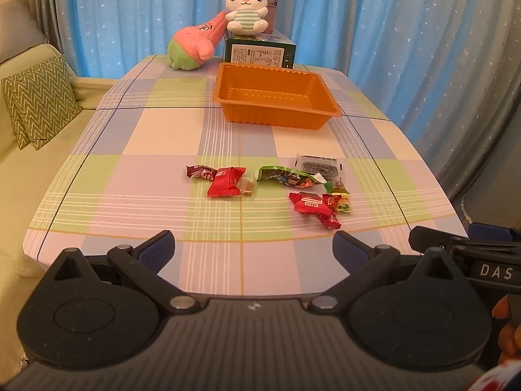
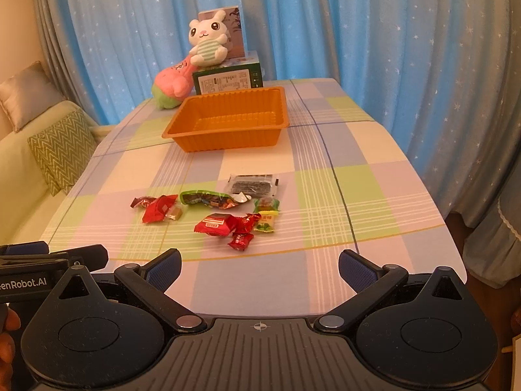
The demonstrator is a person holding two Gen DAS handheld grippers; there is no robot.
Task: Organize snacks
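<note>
Home living room. Ahead of the claw: table (image 1: 136,150) under a pastel checked cloth, two plush toys (image 1: 245,3) at its far end. Left of the claw: pale sofa (image 1: 19,176) with a zigzag-patterned cushion (image 1: 40,99). Beyond the table: blue star-print curtains (image 1: 358,16) fill the wall.

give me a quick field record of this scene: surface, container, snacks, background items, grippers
surface: checked pastel tablecloth
container: orange ribbed plastic tray, nothing in it, beyond the snacks
snacks: wrapped sweets loose on the cloth, among them a red packet, a green packet, a dark clear-wrapped bar
background items: white plush rabbit on a green box; pink plush beside it
grippers: left gripper and right gripper open, holding nothing
</note>
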